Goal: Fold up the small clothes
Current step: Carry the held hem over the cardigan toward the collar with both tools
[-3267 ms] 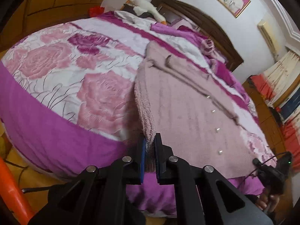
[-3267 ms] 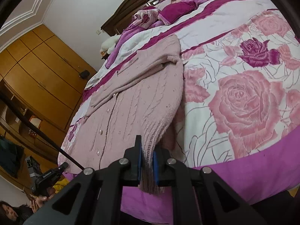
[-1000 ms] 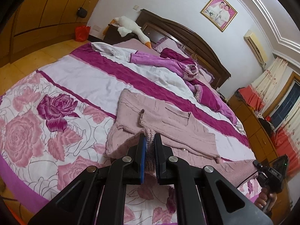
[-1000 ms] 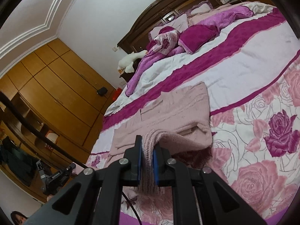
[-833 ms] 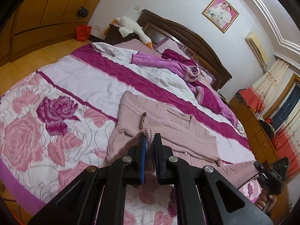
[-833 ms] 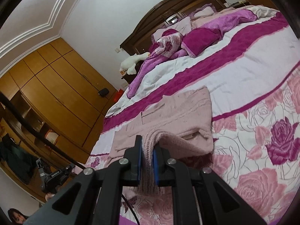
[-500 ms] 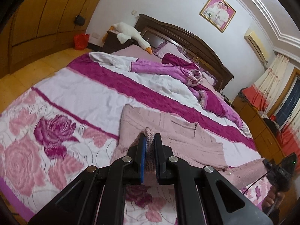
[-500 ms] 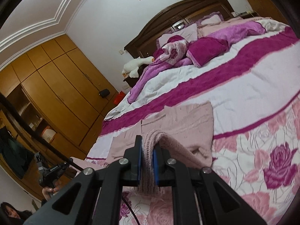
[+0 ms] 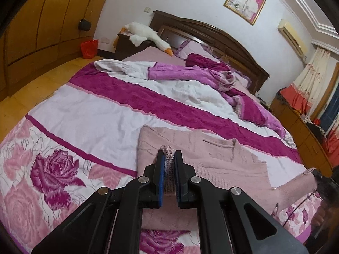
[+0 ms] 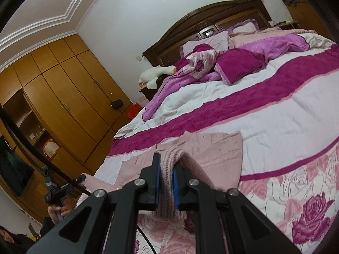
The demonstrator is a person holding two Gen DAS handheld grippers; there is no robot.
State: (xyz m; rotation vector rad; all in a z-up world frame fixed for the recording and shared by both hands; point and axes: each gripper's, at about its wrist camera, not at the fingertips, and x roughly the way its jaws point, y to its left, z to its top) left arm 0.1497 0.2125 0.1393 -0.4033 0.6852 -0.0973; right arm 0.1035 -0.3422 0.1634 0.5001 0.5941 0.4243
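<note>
Your left gripper (image 9: 168, 174) and right gripper (image 10: 166, 185), each clamped on the dusty-pink knitted cardigan's (image 9: 211, 154) hem, hover above its collar end lying ahead on the rose-print bedspread (image 9: 84, 118).

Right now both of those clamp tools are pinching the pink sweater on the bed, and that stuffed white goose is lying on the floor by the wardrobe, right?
Not quite. The stuffed white goose lies on the nightstand beside the headboard, as the left wrist view shows. The rest holds: the left gripper and right gripper both pinch the pink sweater on the bed.
</note>
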